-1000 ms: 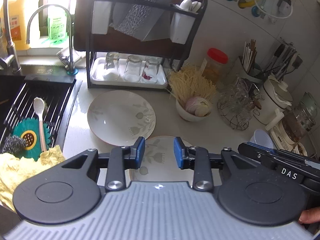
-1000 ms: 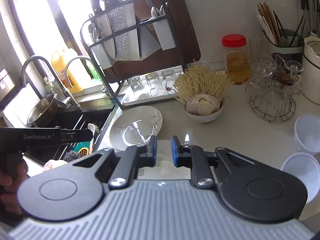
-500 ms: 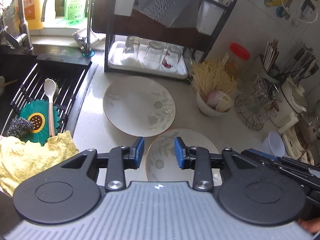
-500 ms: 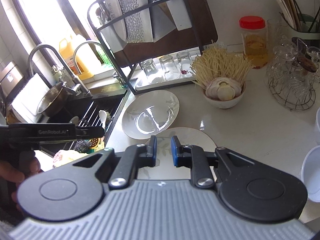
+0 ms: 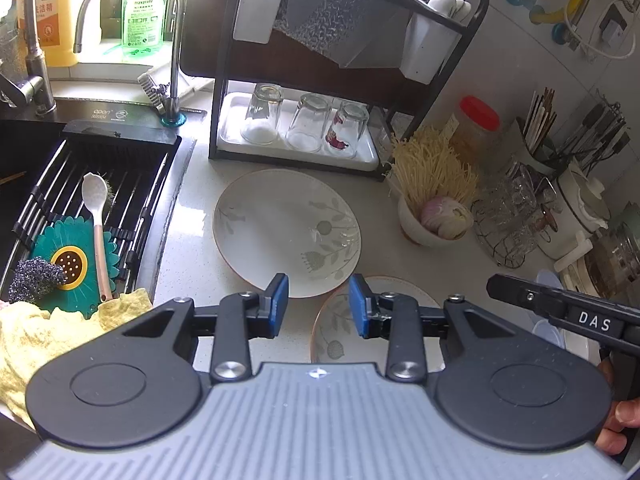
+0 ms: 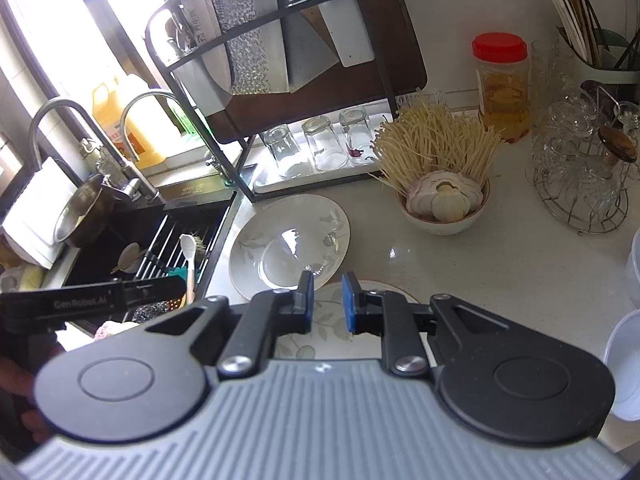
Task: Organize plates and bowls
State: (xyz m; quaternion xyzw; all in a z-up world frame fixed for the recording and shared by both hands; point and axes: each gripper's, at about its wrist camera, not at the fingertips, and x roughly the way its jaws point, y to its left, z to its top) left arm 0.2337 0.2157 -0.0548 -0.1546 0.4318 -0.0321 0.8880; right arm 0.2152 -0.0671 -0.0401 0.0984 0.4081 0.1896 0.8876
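Note:
Two white plates with a leaf pattern lie on the pale counter. The far plate (image 5: 286,230) (image 6: 288,244) sits by the sink edge. The near plate (image 5: 340,332) (image 6: 324,328) lies just in front of it, partly hidden under both grippers. My left gripper (image 5: 318,304) is open and empty, hovering above the gap between the plates. My right gripper (image 6: 326,306) is open a little and empty above the near plate. A white bowl (image 5: 430,224) (image 6: 442,212) holds noodles and garlic to the right.
A black dish rack (image 5: 320,80) with upturned glasses (image 5: 306,128) stands behind the plates. The sink (image 5: 80,208) with a drain rack, spoon and sponges is left. A wire basket of glassware (image 6: 580,184), a red-lidded jar (image 6: 502,84) and plastic cups (image 6: 624,364) are right.
Both grippers have risen and drawn back, so the plates sit lower and further off in view. The left gripper has also shifted left toward the far plate. The jaws have kept their opening.

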